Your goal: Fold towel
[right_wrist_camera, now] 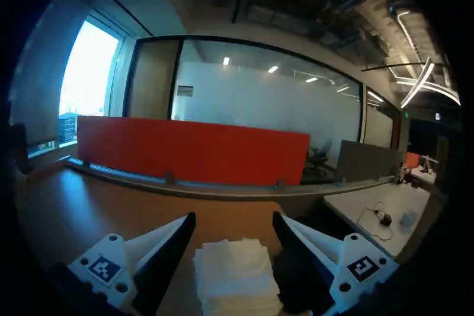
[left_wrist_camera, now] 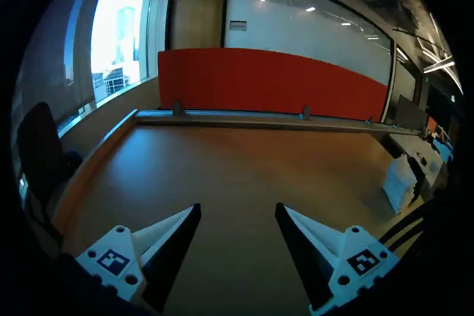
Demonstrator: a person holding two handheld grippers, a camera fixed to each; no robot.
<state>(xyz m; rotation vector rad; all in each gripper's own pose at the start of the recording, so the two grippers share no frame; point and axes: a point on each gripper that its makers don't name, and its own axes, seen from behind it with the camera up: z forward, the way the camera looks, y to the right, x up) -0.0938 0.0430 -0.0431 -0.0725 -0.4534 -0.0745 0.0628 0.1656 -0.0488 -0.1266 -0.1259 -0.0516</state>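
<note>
- The towel (right_wrist_camera: 237,274) lies on the wooden desk (left_wrist_camera: 237,162), on the near side of the red partition (right_wrist_camera: 189,150) and well short of it, close to the desk edge that runs away from the partition
- It looks like a squared, layered white stack, so I judge most of the folding done; what is left seems to be a last fold or a tidying of the edges
- The right gripper (right_wrist_camera: 233,216) has its jaws spread wide with the towel between them; the fingers sit beside its flanks and I cannot see them pressing on it
- The left gripper (left_wrist_camera: 237,206) is also wide open and holds nothing, aimed at the partition over bare desk
- The stack's longer side seems to run straight toward the partition, short edge facing it, though the near end is cut off
- To do this step well: pinch one free corner at the partition end, not the whole stack, bring the left gripper to the matching corner, and lift both evenly so the layers stay aligned
</note>
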